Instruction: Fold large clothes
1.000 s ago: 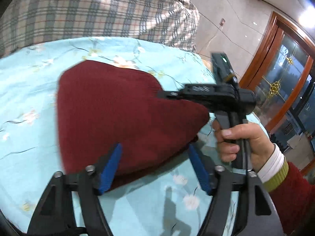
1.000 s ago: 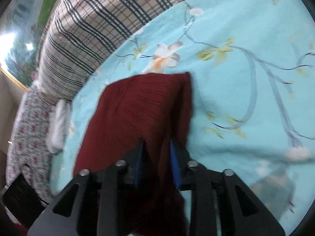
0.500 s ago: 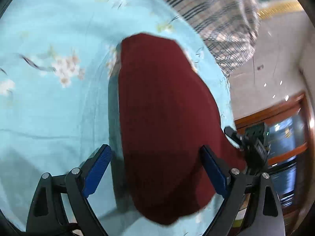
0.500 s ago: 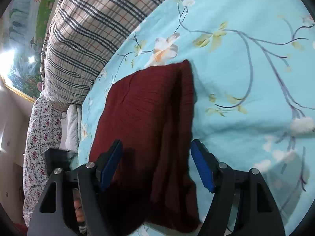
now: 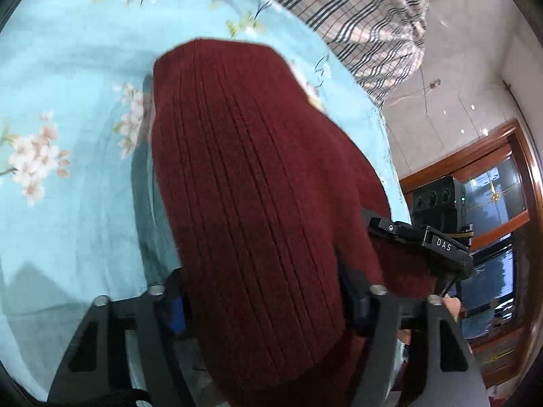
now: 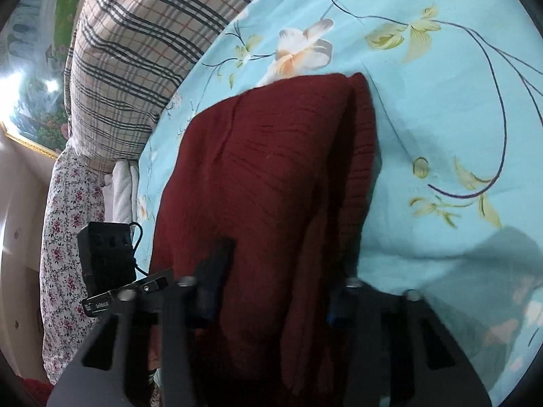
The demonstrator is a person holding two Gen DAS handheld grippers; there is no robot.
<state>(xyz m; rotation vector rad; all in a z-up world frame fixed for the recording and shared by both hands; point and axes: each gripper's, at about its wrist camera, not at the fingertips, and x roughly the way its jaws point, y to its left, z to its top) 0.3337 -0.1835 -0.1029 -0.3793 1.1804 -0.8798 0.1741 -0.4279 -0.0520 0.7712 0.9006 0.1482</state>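
Two grippers, left [image 5: 263, 300] and right [image 6: 275, 291], jaws spread, straddle a folded, ribbed maroon knit [image 5: 251, 176] on floral sheet [image 5: 68, 108].

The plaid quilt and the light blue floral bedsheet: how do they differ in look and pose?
The plaid quilt has beige fabric with dark crossing stripes; the light blue floral bedsheet carries blossoms and thin branches. The quilt is heaped at the sheet's far edge; the sheet lies spread flat, bearing the dark red ribbed sweater.
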